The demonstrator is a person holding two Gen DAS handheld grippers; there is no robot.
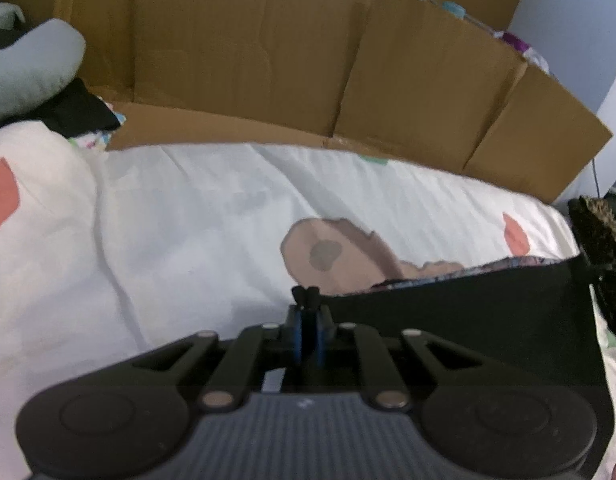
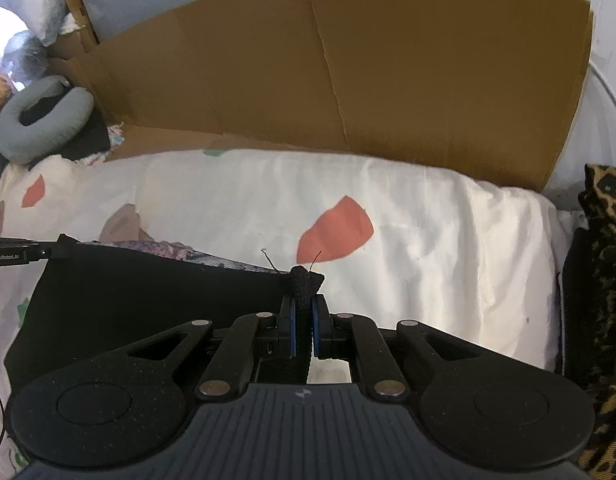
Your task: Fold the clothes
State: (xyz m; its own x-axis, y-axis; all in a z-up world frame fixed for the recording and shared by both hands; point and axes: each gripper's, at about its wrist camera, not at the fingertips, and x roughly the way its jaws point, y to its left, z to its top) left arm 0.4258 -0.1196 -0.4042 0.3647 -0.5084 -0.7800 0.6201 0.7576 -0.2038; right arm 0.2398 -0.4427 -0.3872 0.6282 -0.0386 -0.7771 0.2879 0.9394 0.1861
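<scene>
A black garment point(image 1: 488, 320) with a patterned inner side hangs stretched between my two grippers, just above a white bed sheet point(image 1: 168, 240). My left gripper point(image 1: 306, 294) is shut on the garment's left corner. In the right wrist view the same black garment point(image 2: 148, 304) spreads to the left, and my right gripper point(image 2: 304, 280) is shut on its right corner, where loose threads stick out. The left gripper's fingers point(image 2: 48, 251) show at the far left edge of that view, pinching the other corner.
The sheet has coral point(image 2: 336, 228) and pale brown patches point(image 1: 328, 252). A tall cardboard panel point(image 2: 348, 72) stands behind the bed. A grey neck pillow point(image 2: 40, 116) lies at the back left on dark cloth. Leopard-print fabric point(image 2: 604, 240) sits at the right edge.
</scene>
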